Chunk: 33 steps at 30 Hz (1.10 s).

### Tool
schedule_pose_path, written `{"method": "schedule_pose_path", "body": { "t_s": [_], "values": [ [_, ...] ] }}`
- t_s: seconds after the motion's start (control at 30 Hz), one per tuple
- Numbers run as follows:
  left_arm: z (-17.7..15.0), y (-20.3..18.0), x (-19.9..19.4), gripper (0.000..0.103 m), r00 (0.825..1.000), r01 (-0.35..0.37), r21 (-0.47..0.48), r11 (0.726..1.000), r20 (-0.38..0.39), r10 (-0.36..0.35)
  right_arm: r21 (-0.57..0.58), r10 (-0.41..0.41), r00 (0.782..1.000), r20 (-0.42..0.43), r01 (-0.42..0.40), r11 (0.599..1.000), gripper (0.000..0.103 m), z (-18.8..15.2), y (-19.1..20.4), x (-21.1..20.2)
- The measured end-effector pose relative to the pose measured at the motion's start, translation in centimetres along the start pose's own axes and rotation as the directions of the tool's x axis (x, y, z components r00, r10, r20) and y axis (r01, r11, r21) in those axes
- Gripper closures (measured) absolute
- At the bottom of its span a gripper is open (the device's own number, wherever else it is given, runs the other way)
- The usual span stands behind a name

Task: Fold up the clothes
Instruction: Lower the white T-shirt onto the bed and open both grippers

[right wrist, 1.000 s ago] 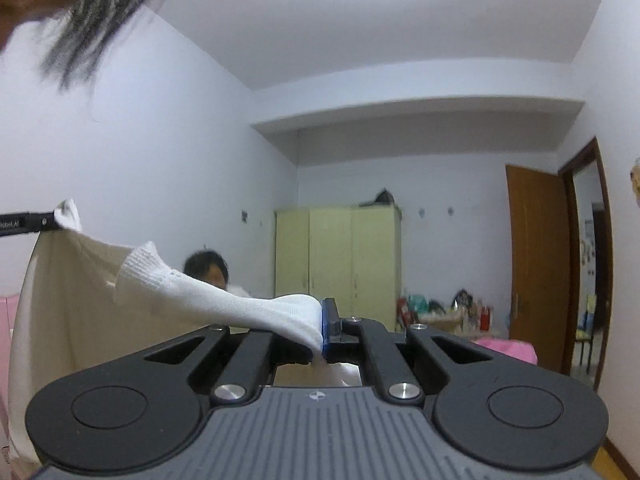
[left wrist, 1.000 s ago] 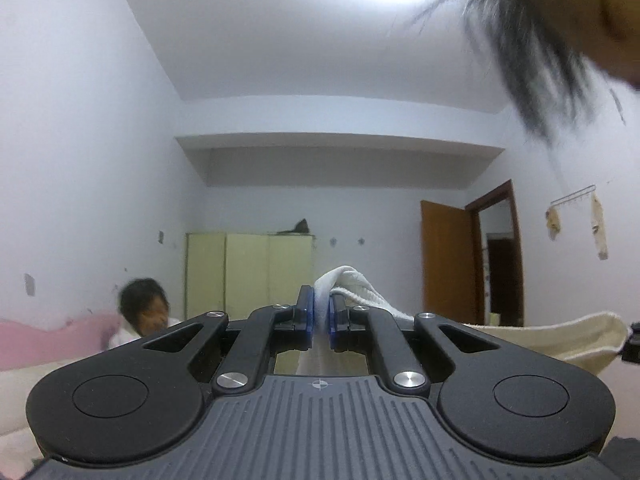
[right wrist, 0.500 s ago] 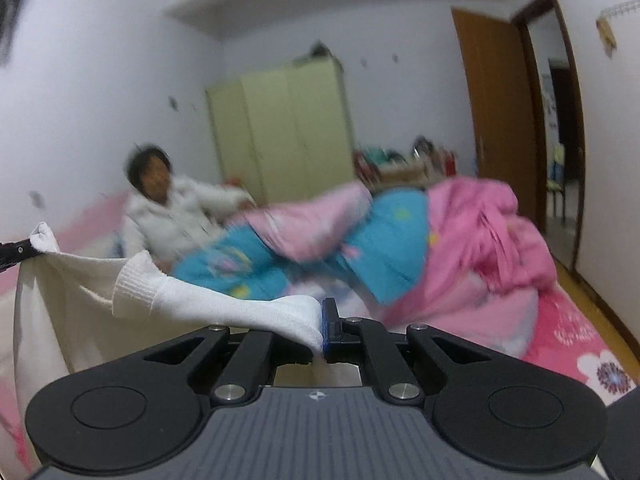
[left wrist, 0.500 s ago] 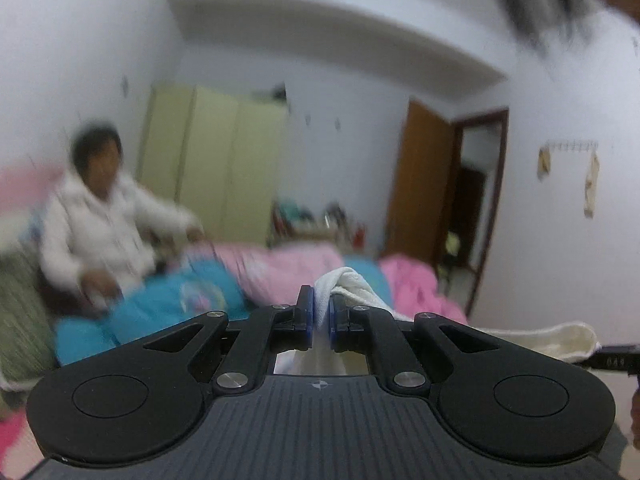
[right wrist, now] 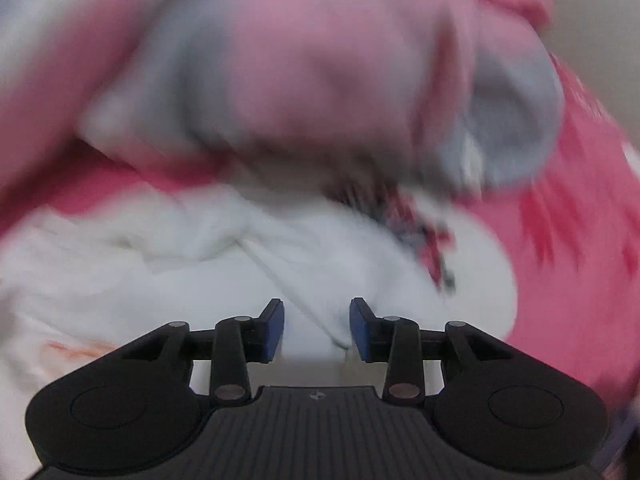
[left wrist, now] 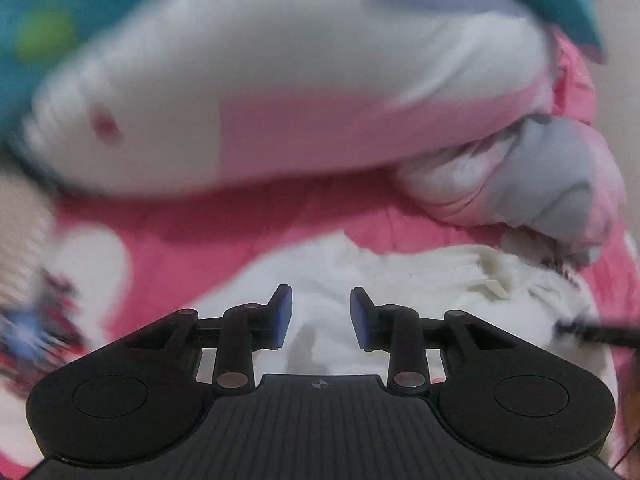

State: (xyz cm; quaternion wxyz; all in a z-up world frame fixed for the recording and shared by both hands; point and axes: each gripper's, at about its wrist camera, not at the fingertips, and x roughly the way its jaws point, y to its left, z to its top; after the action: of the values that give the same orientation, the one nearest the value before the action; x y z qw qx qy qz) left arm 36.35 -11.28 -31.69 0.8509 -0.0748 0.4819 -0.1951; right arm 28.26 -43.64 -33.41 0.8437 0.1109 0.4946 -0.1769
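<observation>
A pink bedspread (left wrist: 248, 232) fills most of both wrist views, blurred by motion. Across the upper part of each frame lies a bulky quilt (left wrist: 280, 92) in white, pale pink and teal, with a grey-lined bunch of it (left wrist: 560, 184) at the right of the left view. Below it, in the lower centre of both frames, a white garment (left wrist: 420, 280) lies spread and rumpled on the bedspread, directly under the grippers. At the bottom of the left view the left gripper (left wrist: 321, 318) points down at the cloth, its blue-padded jaws opening with a clear gap and nothing pinched between them. At the bottom of the right view the right gripper (right wrist: 317, 328) does the same, jaws opening, a fold or seam of the white garment (right wrist: 180, 264) running beneath the gap but not clamped. The step in hand appears to be laying the garment flat and letting go. Next likely comes smoothing it, then picking an edge or sleeve to fold inward.
</observation>
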Motion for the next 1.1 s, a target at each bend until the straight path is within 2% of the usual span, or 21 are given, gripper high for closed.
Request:
{"method": "schedule_pose_path", "body": {
  "t_s": [0.03,0.1,0.17,0.23,0.3,0.37,0.43,0.53,0.57,0.67,0.77,0.83,0.9,0.97,1.03,1.1],
  "values": [
    [0.4,0.5,0.1,0.071,1.000,0.021,-0.027,0.999,0.015,-0.021,0.033,-0.009,1.000,0.018,0.008,0.999,0.064,-0.7,-0.2,0.3],
    [0.6,1.7,-1.3,0.070,0.996,0.078,-0.080,0.994,0.059,-0.073,0.099,0.024,0.995,0.102,-0.034,0.994,0.063,-1.9,-0.8,-2.1],
    [0.5,3.0,-4.0,0.066,0.986,0.145,-0.143,0.979,0.100,-0.131,0.132,0.057,0.986,0.156,-0.078,0.988,0.062,-2.9,-1.0,-5.2],
    [-0.2,4.6,-6.9,0.058,0.979,0.183,-0.183,0.966,0.127,-0.161,0.126,0.117,0.977,0.177,-0.140,0.982,0.062,-3.3,-0.7,-7.7],
    [-1.4,5.8,-10.6,0.051,0.978,0.182,-0.214,0.960,0.139,-0.154,0.112,0.187,0.964,0.187,-0.210,0.971,0.061,-3.9,-0.4,-10.6],
    [-2.9,6.9,-13.8,0.051,0.986,0.145,-0.226,0.963,0.110,-0.123,0.101,0.250,0.952,0.175,-0.270,0.958,0.061,-3.9,0.3,-12.2],
    [-4.4,7.7,-16.1,0.051,0.994,0.101,-0.232,0.967,0.058,-0.090,0.086,0.317,0.937,0.145,-0.331,0.940,0.060,-4.6,1.3,-13.8],
    [-7.7,8.4,-18.3,0.043,0.999,0.010,-0.241,0.971,-0.041,-0.020,0.104,0.454,0.889,0.055,-0.457,0.883,0.058,-5.7,3.1,-14.1],
    [-9.3,8.6,-18.8,0.042,0.997,-0.036,-0.255,0.966,-0.081,0.016,0.113,0.497,0.867,0.025,-0.496,0.861,0.052,-6.1,3.7,-14.2],
    [-15.5,8.6,-19.5,0.039,0.972,-0.152,-0.319,0.936,-0.221,0.082,0.133,0.588,0.800,-0.118,-0.574,0.808,0.052,-8.5,6.2,-13.2],
    [-20.6,7.5,-18.6,0.038,0.953,-0.147,-0.383,0.912,-0.301,0.027,0.120,0.616,0.751,-0.238,-0.607,0.785,0.052,-11.0,8.2,-13.2],
    [-23.4,6.6,-17.3,0.038,0.945,-0.149,-0.416,0.897,-0.327,0.006,0.112,0.619,0.732,-0.285,-0.616,0.780,0.052,-12.3,8.7,-13.1],
    [-25.3,5.8,-16.3,0.038,0.939,-0.186,-0.427,0.885,-0.342,0.032,0.110,0.607,0.729,-0.318,-0.607,0.787,0.052,-13.4,8.8,-13.0],
    [-26.9,5.3,-15.7,0.055,0.931,-0.256,-0.435,0.863,-0.353,0.098,0.112,0.591,0.733,-0.337,-0.592,0.798,0.052,-14.2,8.7,-12.7],
    [-27.0,5.7,-16.3,0.094,0.936,-0.272,-0.481,0.833,-0.332,0.114,0.118,0.576,0.737,-0.355,-0.575,0.809,0.051,-14.9,8.5,-12.2],
    [-26.6,6.3,-17.6,0.097,0.945,-0.281,-0.514,0.811,-0.295,0.141,0.109,0.563,0.734,-0.379,-0.569,0.815,0.051,-15.4,8.6,-11.8]
  ]
}}
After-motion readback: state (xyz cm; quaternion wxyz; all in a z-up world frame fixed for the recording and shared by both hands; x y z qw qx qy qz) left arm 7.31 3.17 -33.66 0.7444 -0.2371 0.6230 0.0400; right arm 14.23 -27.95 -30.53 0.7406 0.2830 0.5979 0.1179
